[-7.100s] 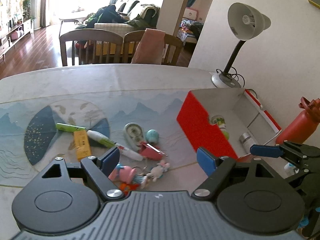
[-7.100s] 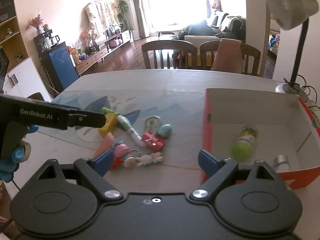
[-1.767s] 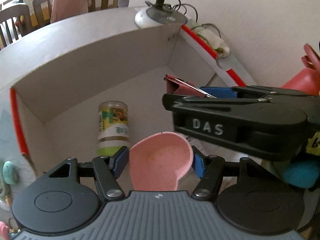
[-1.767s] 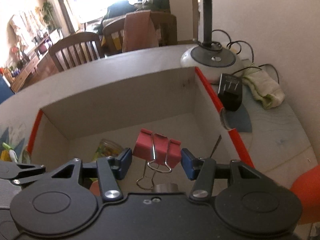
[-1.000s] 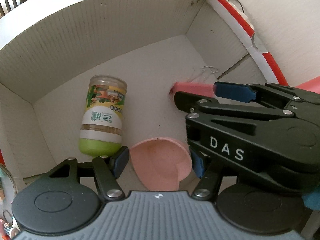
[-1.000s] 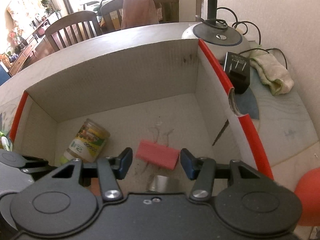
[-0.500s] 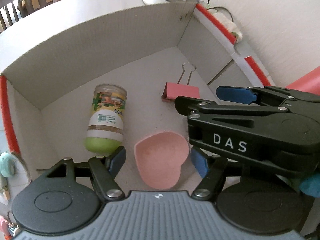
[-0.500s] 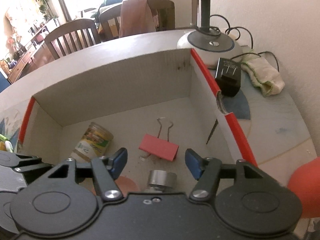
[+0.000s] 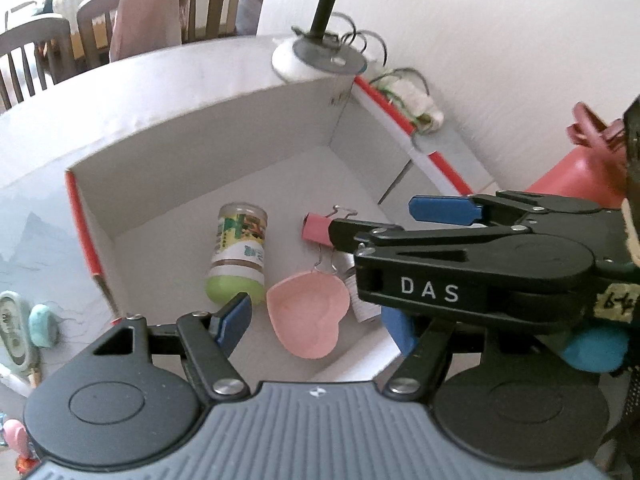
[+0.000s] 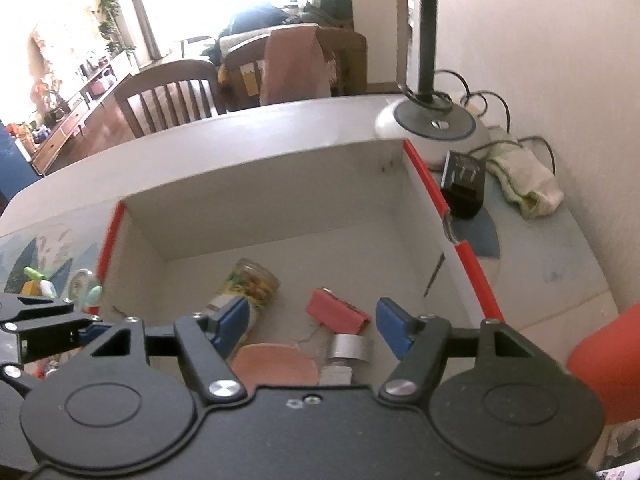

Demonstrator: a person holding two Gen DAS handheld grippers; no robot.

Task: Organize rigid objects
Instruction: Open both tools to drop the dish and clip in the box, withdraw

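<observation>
Both hand-held grippers hang above the open cardboard box (image 9: 208,152), tilted steeply down toward its floor. The left hand-held gripper (image 9: 316,320) is released: its blue pads stand apart with nothing pressed between them, and the pink heart-shaped dish (image 9: 306,320) lies loose on the box floor below the gap. The right hand-held gripper (image 10: 310,326) has just been opening its jaws, and nothing is between them; the red binder clip (image 10: 338,314) lies on the box floor beneath, free of both pads. In the left wrist view the right hand-held gripper reaches in from the right edge, side on, crossing over the near right part of the box.

Also in the box, a jar (image 9: 238,256) with a green lid lies on its side, left of the dish and the clip. A small silver cylinder (image 10: 347,347) rests just beside the clip, on its near side. The box sits on the table (image 10: 256,148). A lamp base (image 10: 430,130) stands behind the far right corner of the box, and a red bottle (image 9: 576,168) stands to the right of the box
</observation>
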